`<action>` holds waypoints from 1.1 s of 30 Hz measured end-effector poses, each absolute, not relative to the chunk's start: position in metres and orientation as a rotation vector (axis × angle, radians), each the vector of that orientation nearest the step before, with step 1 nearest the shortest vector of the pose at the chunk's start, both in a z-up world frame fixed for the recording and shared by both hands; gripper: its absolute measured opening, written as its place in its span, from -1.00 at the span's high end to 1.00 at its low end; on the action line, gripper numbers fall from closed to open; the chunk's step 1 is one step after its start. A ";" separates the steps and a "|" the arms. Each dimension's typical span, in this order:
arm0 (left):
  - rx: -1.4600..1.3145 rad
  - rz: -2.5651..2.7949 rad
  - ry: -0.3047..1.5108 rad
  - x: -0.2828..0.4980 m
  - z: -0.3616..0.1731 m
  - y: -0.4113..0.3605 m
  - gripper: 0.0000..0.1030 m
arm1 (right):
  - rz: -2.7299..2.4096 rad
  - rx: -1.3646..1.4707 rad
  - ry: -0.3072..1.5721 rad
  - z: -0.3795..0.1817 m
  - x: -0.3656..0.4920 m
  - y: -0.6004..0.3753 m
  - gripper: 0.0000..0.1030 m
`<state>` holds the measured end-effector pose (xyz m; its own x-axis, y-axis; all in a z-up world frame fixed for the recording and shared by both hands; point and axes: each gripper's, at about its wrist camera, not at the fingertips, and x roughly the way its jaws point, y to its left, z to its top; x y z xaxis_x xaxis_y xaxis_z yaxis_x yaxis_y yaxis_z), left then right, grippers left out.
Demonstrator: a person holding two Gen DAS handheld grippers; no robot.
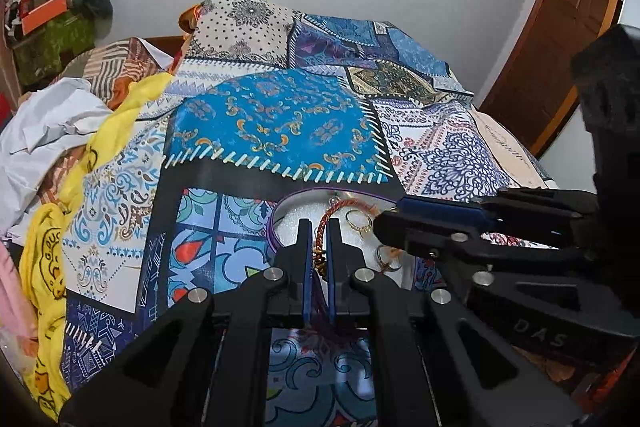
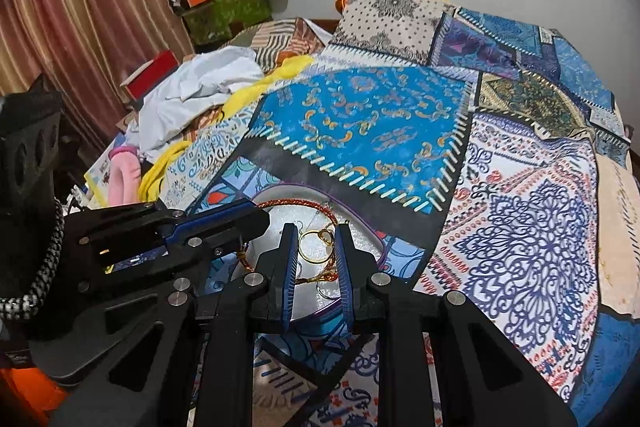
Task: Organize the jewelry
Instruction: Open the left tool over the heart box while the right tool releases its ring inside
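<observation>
A round white tray with a purple rim [image 1: 276, 215] [image 2: 360, 215] lies on the patchwork cloth. It holds a red-orange braided cord bracelet [image 1: 322, 227] [image 2: 304, 203], gold rings [image 1: 358, 221] and gold hoops [image 2: 314, 247]. My left gripper [image 1: 319, 227] is nearly shut, its blue pads on either side of the braided cord over the tray. My right gripper [image 2: 316, 233] is open, its fingers straddling the gold hoops. Each gripper shows in the other's view, the right one [image 1: 384, 223] and the left one [image 2: 256, 217].
A patchwork cloth [image 1: 280, 115] [image 2: 360, 115] covers the surface. Crumpled white and yellow fabric [image 1: 60, 131] [image 2: 200, 79] piles up on the left. Striped curtains [image 2: 80, 7], stacked boxes [image 2: 224, 7] and a wooden door [image 1: 560, 47] stand around.
</observation>
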<state>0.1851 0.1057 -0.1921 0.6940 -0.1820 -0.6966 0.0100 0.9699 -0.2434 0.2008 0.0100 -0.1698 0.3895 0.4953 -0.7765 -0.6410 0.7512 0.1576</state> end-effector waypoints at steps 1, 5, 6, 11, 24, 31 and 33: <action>-0.230 -0.111 0.799 0.185 -0.192 0.106 0.92 | 0.727 -0.180 0.925 -0.171 0.202 0.011 0.67; -0.227 -0.118 0.805 0.182 -0.192 0.106 0.92 | 0.729 -0.189 0.942 -0.175 0.203 0.014 0.67; -0.221 -0.114 0.803 0.181 -0.192 0.105 0.92 | 0.727 -0.191 0.943 -0.176 0.203 0.014 0.67; -0.214 -0.096 0.796 0.176 -0.188 0.106 0.92 | 0.732 -0.184 0.954 -0.176 0.204 0.013 0.67; -0.189 -0.054 0.766 0.161 -0.163 0.106 0.90 | 0.697 -0.191 0.925 -0.161 0.196 0.003 0.63; -0.154 -0.062 0.727 0.151 -0.140 0.091 0.85 | 0.664 -0.162 0.859 -0.138 0.186 -0.019 0.63; -0.145 -0.066 0.717 0.149 -0.133 0.085 0.85 | 0.646 -0.160 0.839 -0.132 0.184 -0.027 0.63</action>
